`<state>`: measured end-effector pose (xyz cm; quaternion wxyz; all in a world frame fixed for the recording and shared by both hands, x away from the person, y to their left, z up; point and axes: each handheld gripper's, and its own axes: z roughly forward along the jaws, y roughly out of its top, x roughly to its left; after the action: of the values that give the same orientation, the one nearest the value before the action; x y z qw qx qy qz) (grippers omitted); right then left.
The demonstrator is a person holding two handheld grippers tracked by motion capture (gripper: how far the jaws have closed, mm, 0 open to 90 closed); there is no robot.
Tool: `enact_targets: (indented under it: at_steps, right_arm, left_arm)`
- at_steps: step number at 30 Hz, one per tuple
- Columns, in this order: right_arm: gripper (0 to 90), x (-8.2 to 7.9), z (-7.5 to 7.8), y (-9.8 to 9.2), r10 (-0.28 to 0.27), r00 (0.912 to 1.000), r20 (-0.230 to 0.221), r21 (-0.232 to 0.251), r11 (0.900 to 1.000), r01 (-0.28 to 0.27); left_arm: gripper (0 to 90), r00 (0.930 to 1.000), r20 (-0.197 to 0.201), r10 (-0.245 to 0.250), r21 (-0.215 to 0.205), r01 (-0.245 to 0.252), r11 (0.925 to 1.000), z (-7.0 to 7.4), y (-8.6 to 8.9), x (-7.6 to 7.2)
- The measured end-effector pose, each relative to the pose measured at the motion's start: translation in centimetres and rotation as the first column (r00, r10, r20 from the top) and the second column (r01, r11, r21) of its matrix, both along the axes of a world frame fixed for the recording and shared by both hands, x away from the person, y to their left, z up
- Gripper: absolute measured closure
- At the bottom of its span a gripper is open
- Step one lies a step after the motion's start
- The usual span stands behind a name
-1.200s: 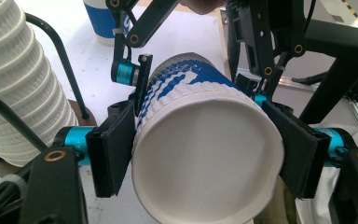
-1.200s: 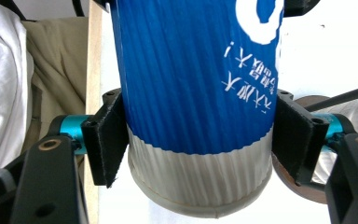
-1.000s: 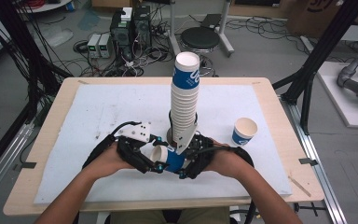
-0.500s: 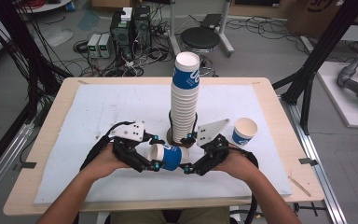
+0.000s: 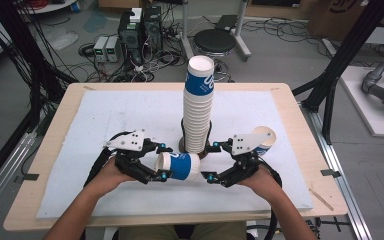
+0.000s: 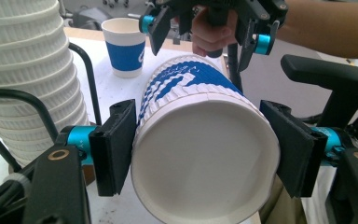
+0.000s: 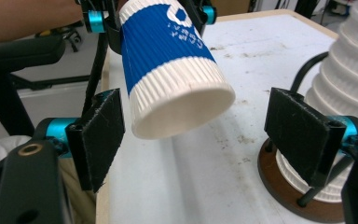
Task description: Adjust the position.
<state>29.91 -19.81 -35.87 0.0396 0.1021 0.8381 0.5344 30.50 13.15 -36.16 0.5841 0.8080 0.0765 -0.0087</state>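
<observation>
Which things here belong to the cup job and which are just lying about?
In the job:
- blue-banded white paper cup, clamped sideways in left gripper
- tall stack of white paper cups
- right gripper, open
- upright blue-and-white paper cup

Lying about:
- black round stool
- floor electronics boxes

I hold one blue-banded white ribbed paper cup (image 5: 178, 166) lying sideways, intact, just in front of the tall cup stack's (image 5: 198, 107) base.

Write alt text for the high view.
The left claw grips a blue-banded paper cup lying sideways, just in front of a tall stack of paper cups on a white mat. The right claw stands open beside the cup's base, and another cup stands behind it.
</observation>
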Motion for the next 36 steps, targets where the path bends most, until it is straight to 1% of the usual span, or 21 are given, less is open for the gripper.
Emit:
enact_targets:
  at_steps: [1, 4, 7, 8, 10, 13, 15, 17, 20, 21, 22, 27, 31, 32, 36]
  right_arm:
    - [20.5, 0.0, -0.2, -0.2, -0.009, 1.0, 0.003, 0.006, 1.0, 0.009]
    - [20.5, -0.3, -0.7, -0.5, -0.02, 0.9998, -0.005, 0.036, 0.999, 0.02]
    - [20.5, -0.6, -1.3, -0.8, -0.037, 0.9993, -0.006, 0.054, 0.998, 0.037]
    - [20.5, -0.7, -1.6, -0.8, -0.04, 0.9992, -0.007, 0.06, 0.997, 0.041]
    - [20.5, -0.8, -1.9, -0.8, -0.043, 0.999, -0.014, 0.069, 0.997, 0.044]
    - [20.5, -0.9, -2.4, -0.7, -0.039, 0.9989, -0.028, 0.086, 0.995, 0.041]
    - [20.5, -1.0, -2.6, -0.6, -0.033, 0.9991, -0.028, 0.094, 0.995, 0.035]
    - [20.5, -1.1, -2.7, -0.5, -0.03, 0.9992, -0.028, 0.099, 0.995, 0.033]
    - [20.5, -1.2, -2.8, -0.3, -0.026, 0.999, -0.037, 0.109, 0.994, 0.03]
    - [20.5, -1.2, -2.9, -0.3, -0.019, 0.9988, -0.044, 0.109, 0.994, 0.024]
    - [20.5, -1.2, -3.0, -0.2, -0.023, 0.999, -0.039, 0.109, 0.994, 0.027]
    - [20.5, -1.2, -3.3, 0.0, -0.011, 0.9984, -0.056, 0.108, 0.994, 0.017]
    - [20.2, -1.2, -3.4, 0.3, 0.009, 0.9981, -0.06, 0.115, 0.993, -0.002]
    - [19.6, -1.3, -3.4, 0.4, 0.013, 0.9977, -0.067, 0.115, 0.993, -0.005]
    - [19.5, -1.2, -3.6, 0.5, 0.034, 0.9962, -0.08, 0.128, 0.991, -0.023]
  left_arm:
    - [30.0, 1.0, -0.002, -0.001, -0.007, 0.001, 1.0, -0.1, 0.1, 0.0]
    - [30.1, 1.0, 0.009, 0.002, -0.021, -0.002, 0.9998, -0.4, 0.2, -0.1]
    - [30.1, 0.9999, 0.014, 0.004, -0.054, -0.003, 0.9985, -0.9, 0.4, -0.2]
    - [30.1, 0.9999, 0.012, 0.003, -0.071, -0.003, 0.9974, -1.0, 0.4, -0.2]
    - [30.1, 1.0, 0.007, -0.005, -0.089, 0.005, 0.996, -1.4, 0.4, -0.2]
    - [30.1, 0.9999, 0.001, -0.011, -0.095, 0.011, 0.9954, -1.8, 0.3, -0.3]
    - [30.1, 0.9999, -0.001, -0.015, -0.094, 0.015, 0.9955, -1.9, 0.2, -0.3]
    - [30.1, 0.9999, 0.006, -0.016, -0.1, 0.016, 0.9948, -2.0, 0.1, -0.3]
    - [30.1, 0.9998, 0.004, -0.02, -0.109, 0.021, 0.9939, -2.0, 0.0, -0.3]
    - [30.1, 0.9998, 0.003, -0.021, -0.111, 0.022, 0.9936, -2.0, 0.0, -0.4]
    - [30.1, 0.9997, 0.004, -0.024, -0.112, 0.024, 0.9934, -1.9, 0.0, -0.4]
    - [30.1, 0.9991, 0.004, -0.041, -0.126, 0.041, 0.9912, -1.8, -0.1, -0.4]
    - [30.1, 0.9985, 0.005, -0.054, -0.133, 0.054, 0.9896, -1.7, -0.3, -0.4]
    - [30.2, 0.9984, 0.005, -0.056, -0.136, 0.057, 0.9891, -1.7, -0.3, -0.5]
    - [30.2, 0.9973, 0.001, -0.074, -0.153, 0.073, 0.9855, -1.7, -0.4, -0.5]
